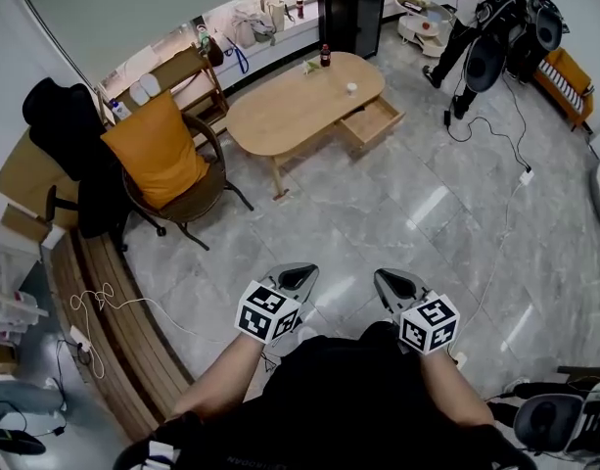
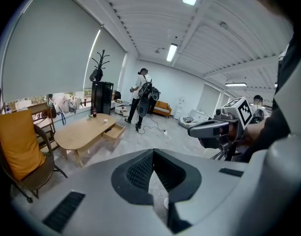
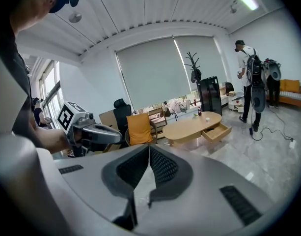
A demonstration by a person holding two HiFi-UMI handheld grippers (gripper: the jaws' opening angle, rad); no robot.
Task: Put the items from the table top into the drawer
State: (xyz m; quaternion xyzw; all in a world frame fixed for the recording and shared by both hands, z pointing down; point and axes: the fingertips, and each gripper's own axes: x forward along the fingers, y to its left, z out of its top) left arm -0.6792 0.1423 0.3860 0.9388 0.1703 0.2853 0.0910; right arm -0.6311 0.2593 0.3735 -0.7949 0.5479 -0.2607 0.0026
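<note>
Head view — the left gripper (image 1: 300, 274) and right gripper (image 1: 392, 280) are held side by side low in frame, over the glossy grey tiled floor (image 1: 378, 213). Both are well apart from the oval light-wood table (image 1: 280, 116). The table's wooden drawer (image 1: 371, 123) is pulled open on its right side. On the top stand a dark bottle with a red cap (image 1: 325, 55) and a small white cup (image 1: 351, 88). A small greenish item (image 1: 309, 65), too small to identify, lies just beside the bottle. None of these is in the drawer. Left of the table is a dark chair (image 1: 197, 199) carrying an orange cushion (image 1: 158, 150). Another person (image 1: 471, 8) stands at top right.

Left gripper view — jaws together, tips meeting, nothing between them. The table and open drawer sit far off at left, and the right gripper shows at right.

Right gripper view — jaws closed tip to tip, nothing held. The table with bottle and cup on top is distant at centre right, and the left gripper shows at left.
</note>
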